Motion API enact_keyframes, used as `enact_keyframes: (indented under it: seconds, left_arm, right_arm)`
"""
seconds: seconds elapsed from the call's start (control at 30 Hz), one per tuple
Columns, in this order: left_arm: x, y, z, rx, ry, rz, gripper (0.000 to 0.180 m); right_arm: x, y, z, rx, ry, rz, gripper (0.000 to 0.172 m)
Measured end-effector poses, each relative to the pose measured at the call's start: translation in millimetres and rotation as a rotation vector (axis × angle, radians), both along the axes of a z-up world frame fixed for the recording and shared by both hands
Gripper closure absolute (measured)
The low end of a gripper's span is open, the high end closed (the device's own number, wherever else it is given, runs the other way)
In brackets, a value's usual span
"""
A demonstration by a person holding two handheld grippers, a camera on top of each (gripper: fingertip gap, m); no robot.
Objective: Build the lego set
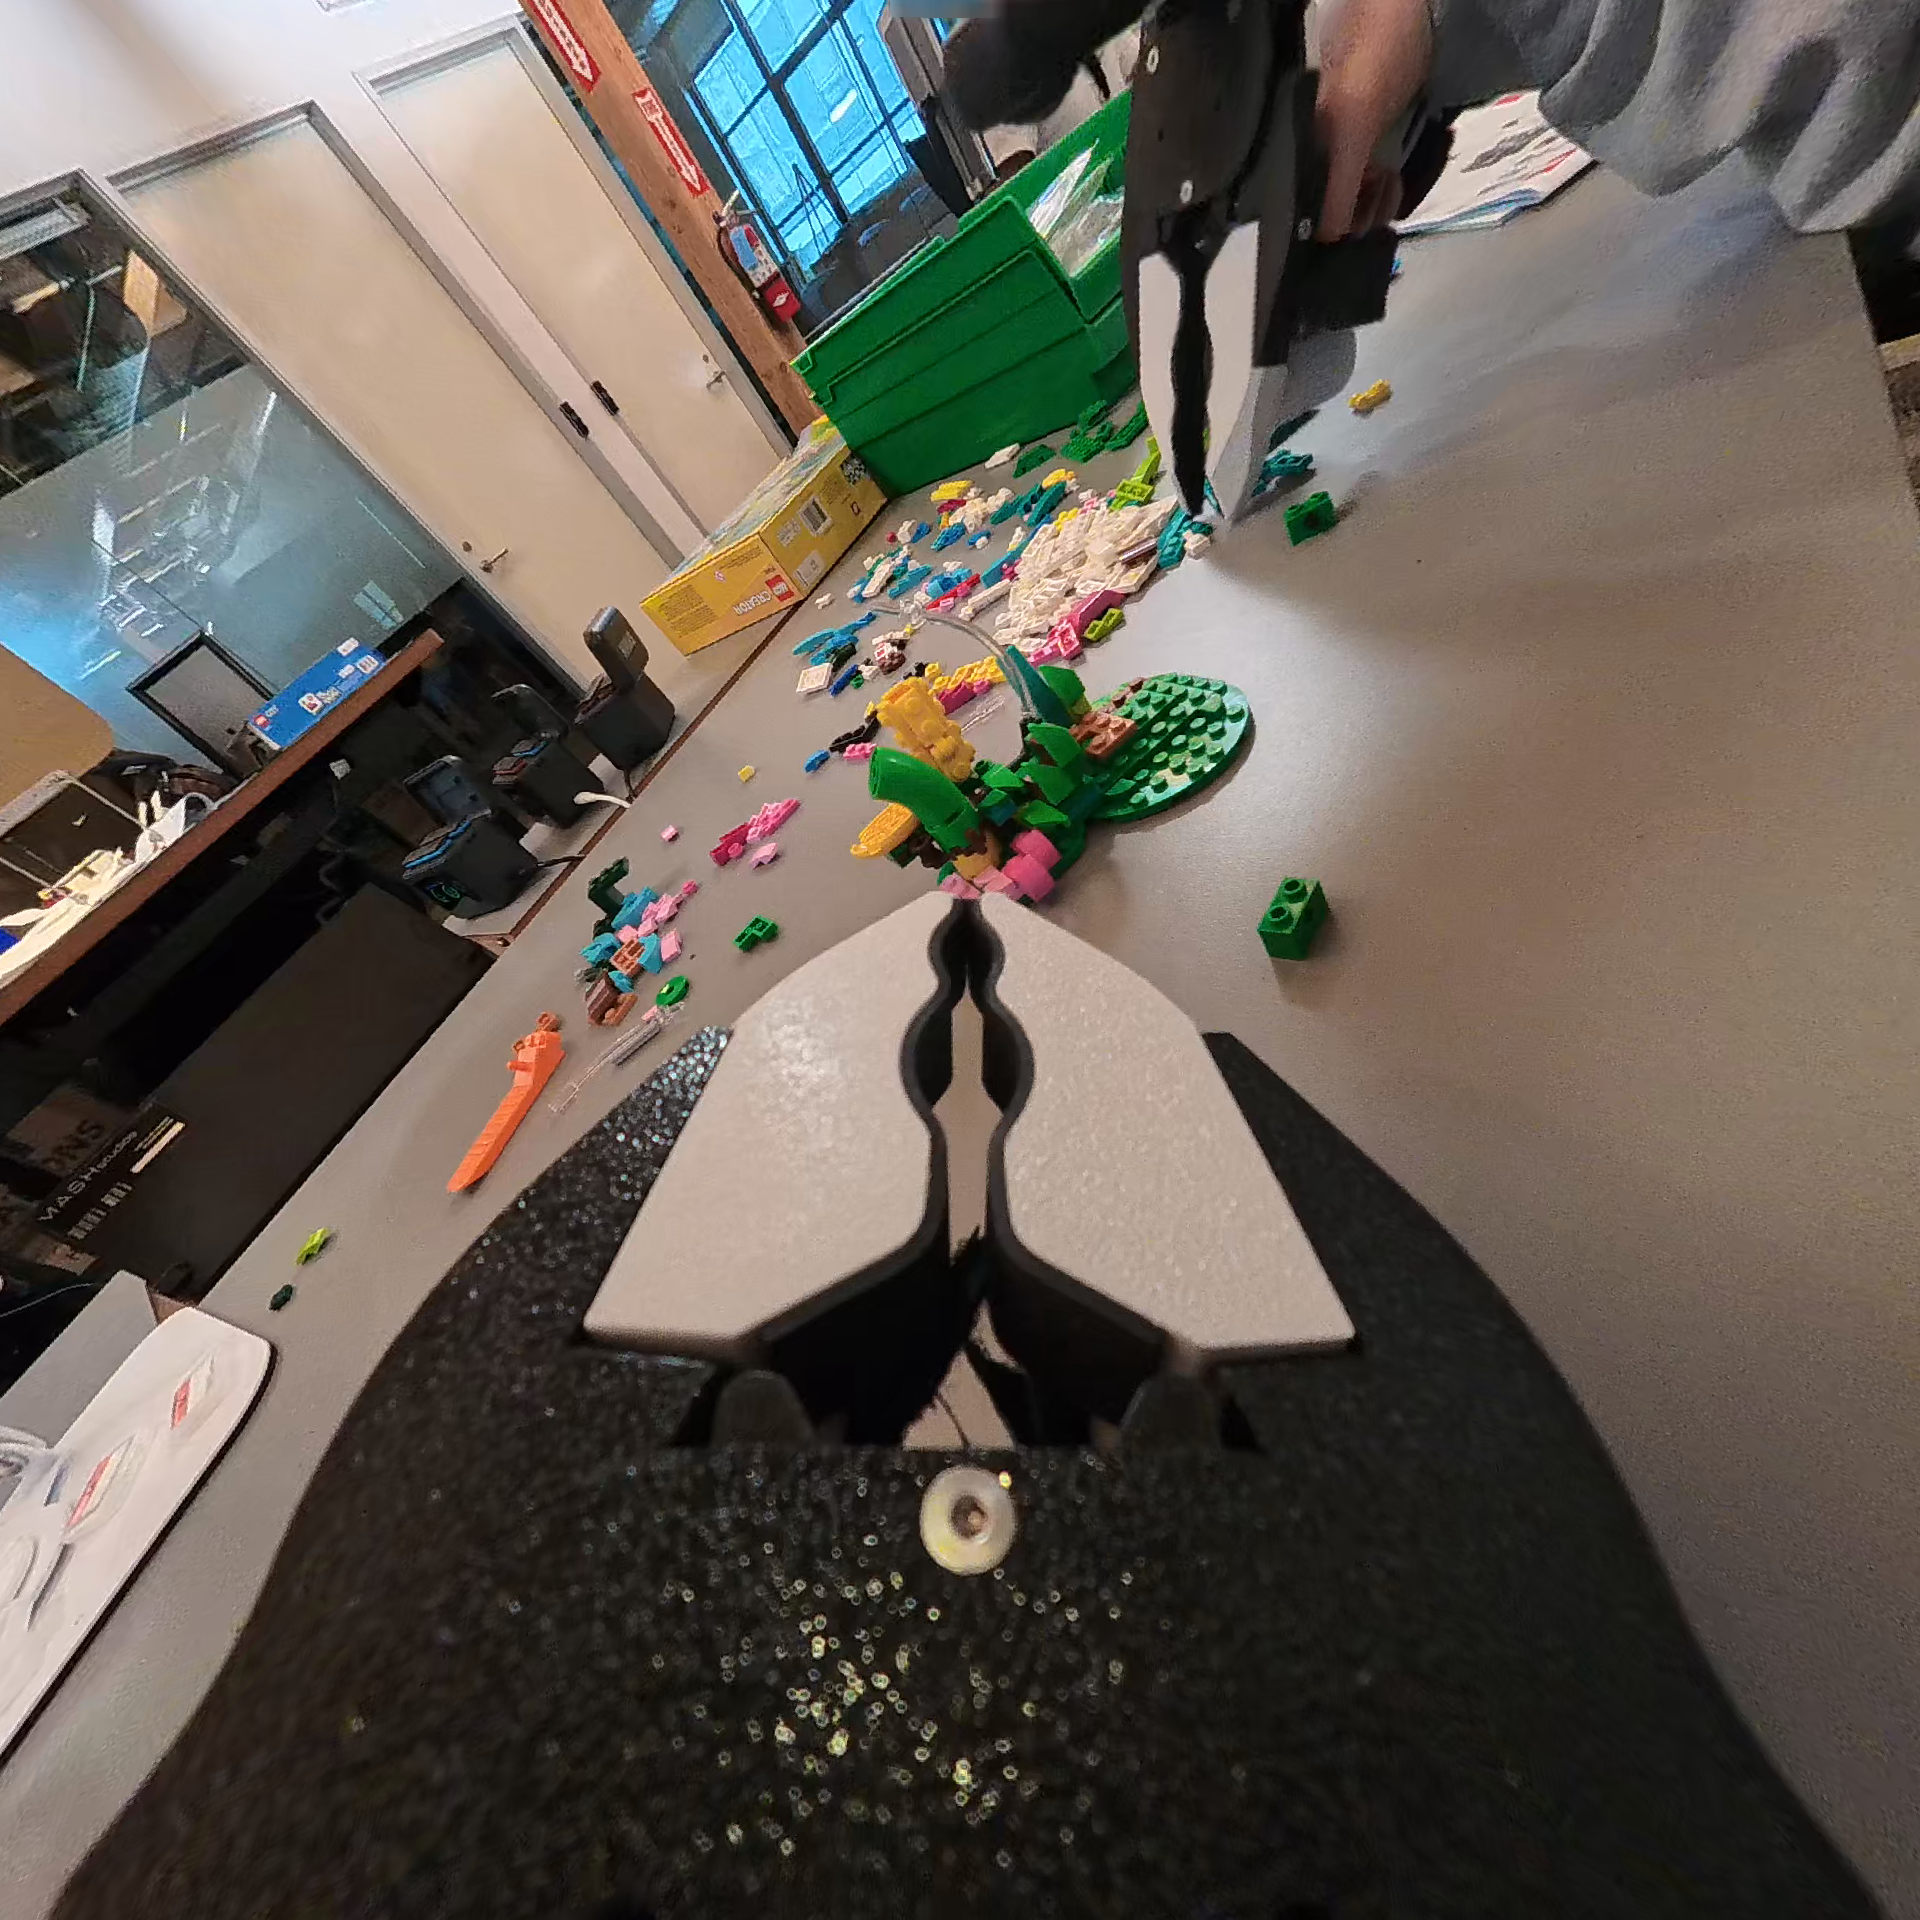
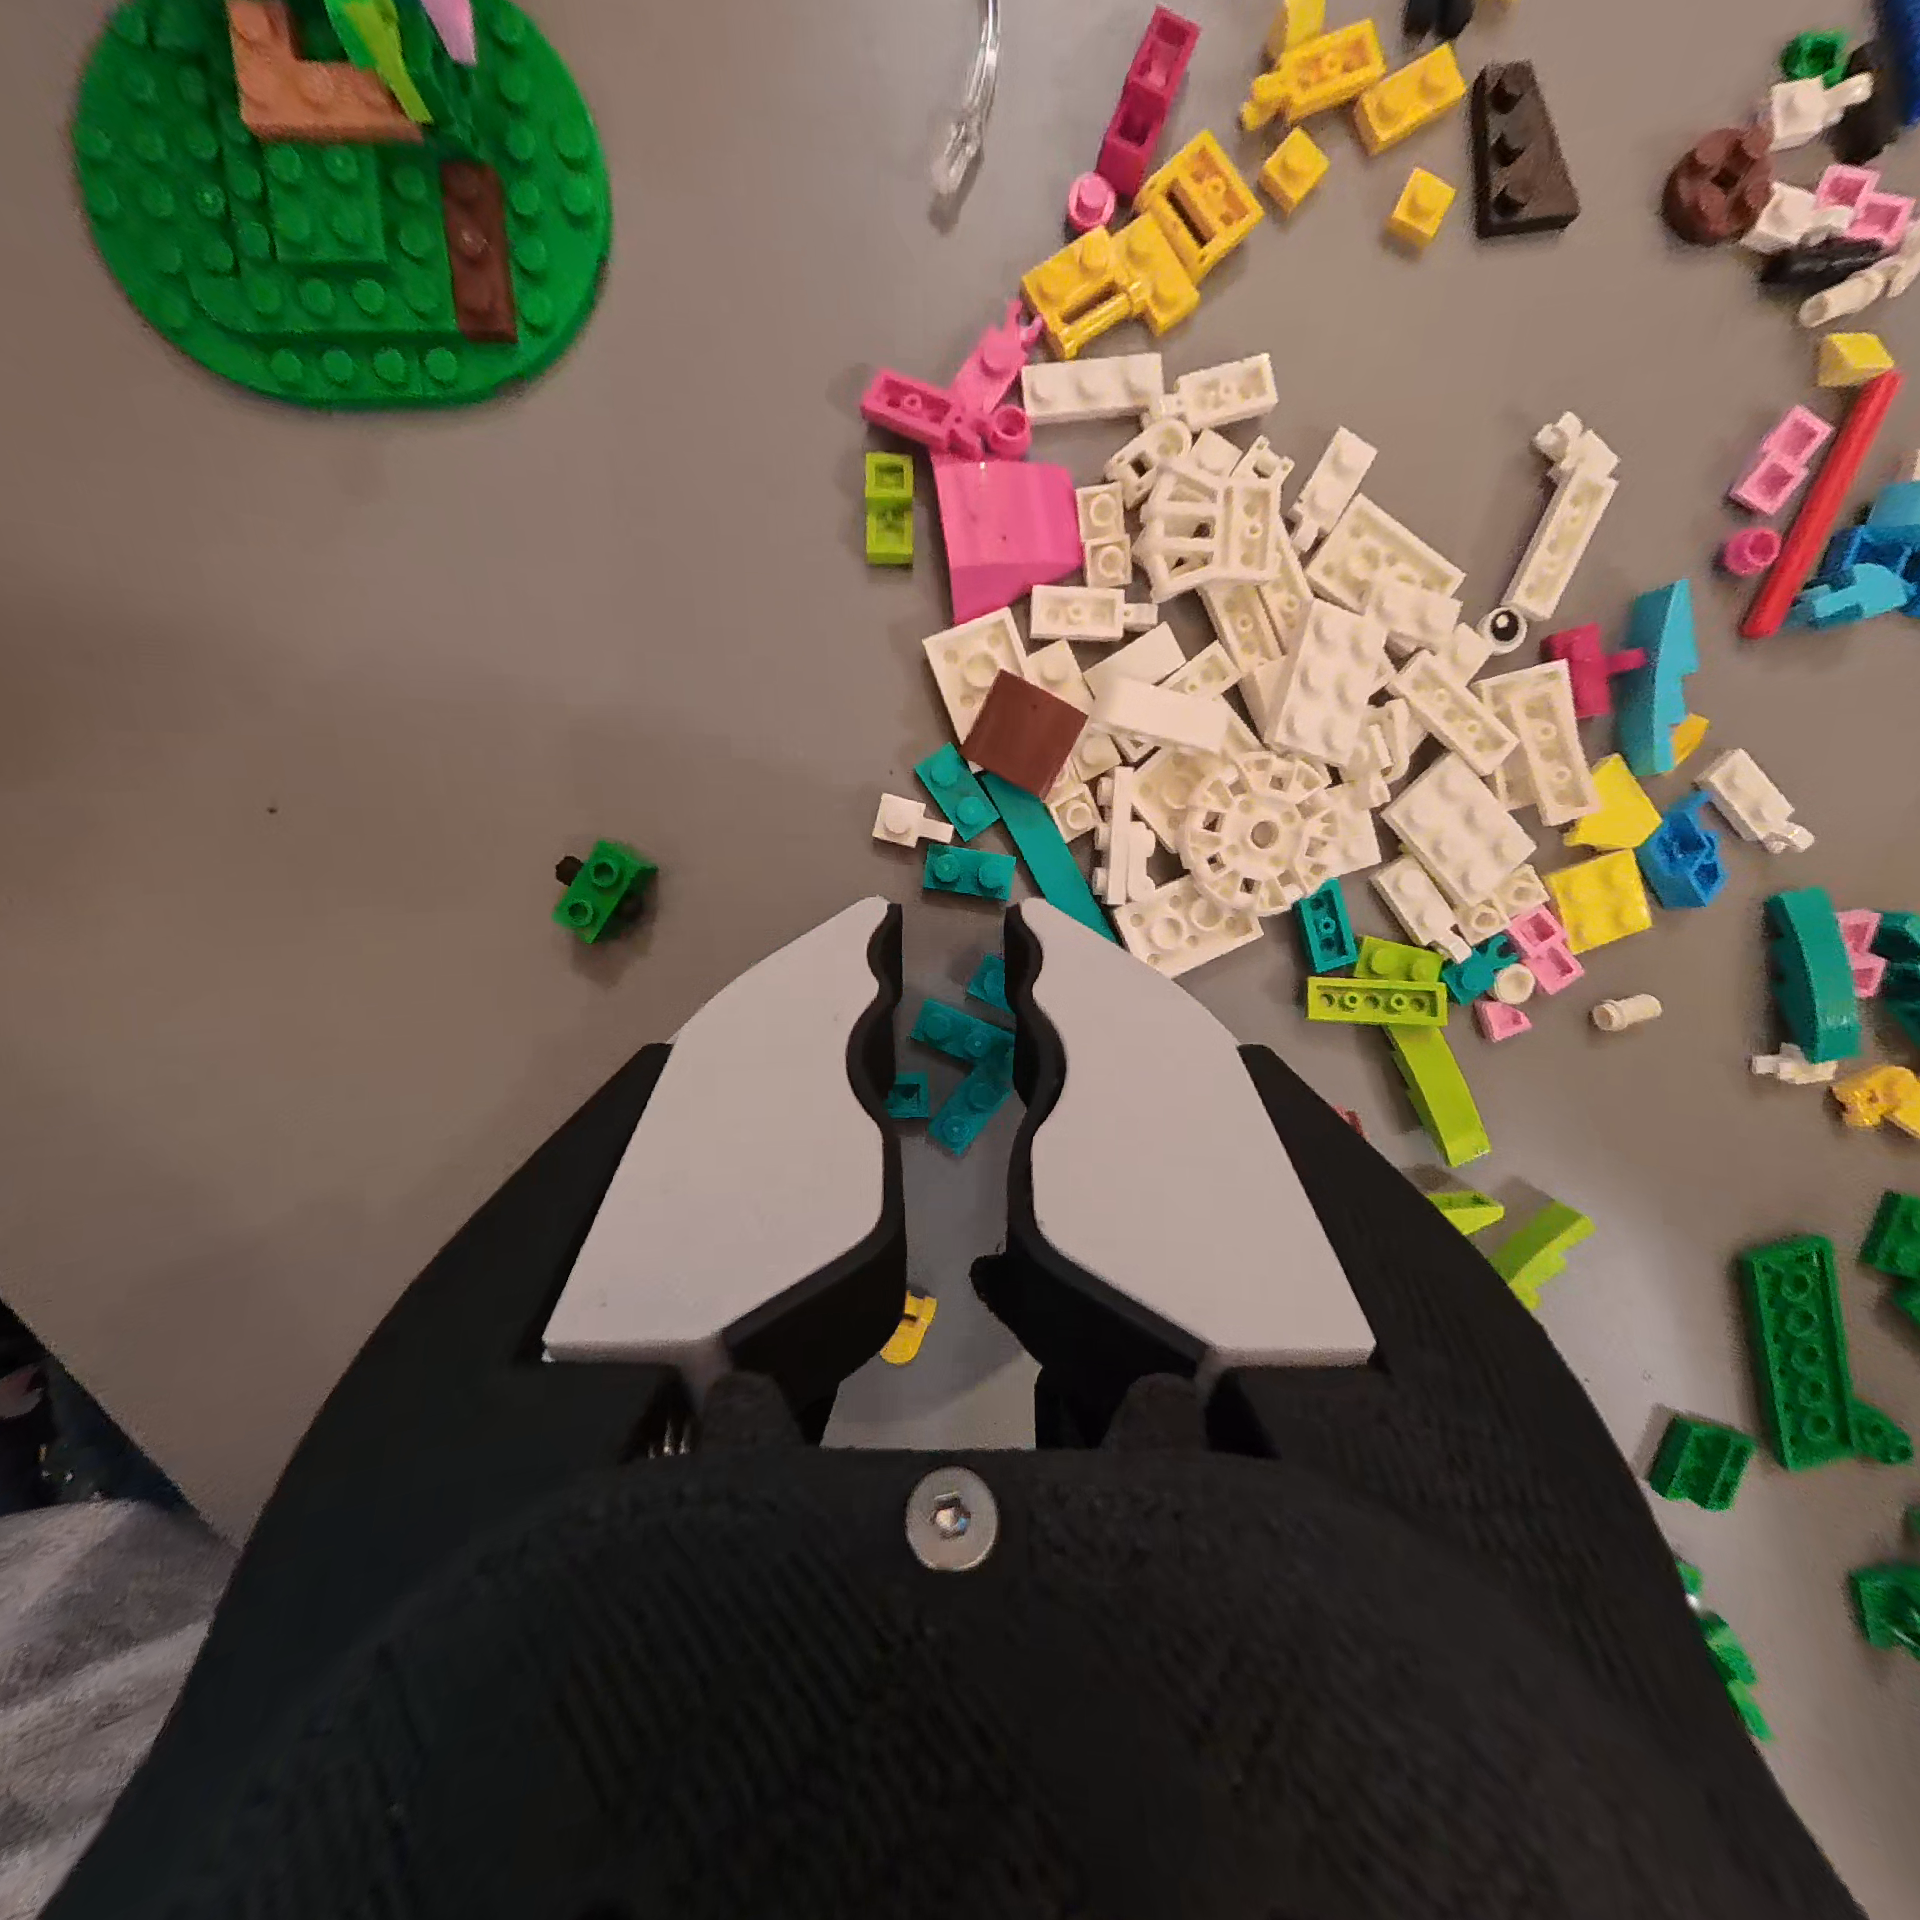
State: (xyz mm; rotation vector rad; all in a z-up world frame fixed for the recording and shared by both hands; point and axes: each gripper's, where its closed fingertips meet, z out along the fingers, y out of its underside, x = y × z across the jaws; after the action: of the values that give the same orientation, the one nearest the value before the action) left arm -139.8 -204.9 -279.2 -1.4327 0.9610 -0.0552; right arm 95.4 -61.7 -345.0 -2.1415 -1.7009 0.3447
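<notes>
Beneath the right gripper (image 2: 951, 914), jaws apart and empty, small teal plastic plates (image 2: 961, 1049), light and stiff, are best pinched across their short edges, while at twelve o'clock of the left gripper (image 1: 968, 906), jaws together, a built green brick plant model (image 1: 997, 800) is judged fragile.

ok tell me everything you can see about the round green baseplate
The round green baseplate is a flat studded plastic disc lying on the grey table, left of the loose brick pile. Smaller green plates are stacked on its middle, with a dark brown strip and a tan-brown plate on top. In the left wrist view a leafy green, yellow and pink build sits at its near edge. Neither gripper touches it.
</notes>
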Motion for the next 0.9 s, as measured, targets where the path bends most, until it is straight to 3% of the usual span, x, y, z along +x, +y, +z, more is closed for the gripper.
enact_keyframes:
  seconds: [0.43, 0.63, 0.9]
  left_arm:
    - [2, -1, -3, -0.005, 0.024, -0.006, 0.180]
    - [2, -1, -4, -0.008, 0.029, -0.007, 0.180]
    - [3, -2, -4, -0.007, 0.039, -0.008, 0.180]
  right_arm:
    - [-5, 4, 0, 0.011, 0.017, -0.015, 0.158]
    - [-4, -4, 13, 0.005, 0.057, 0.013, 0.158]
    - [9, -9, 19, 0.025, -0.009, 0.009, 0.158]
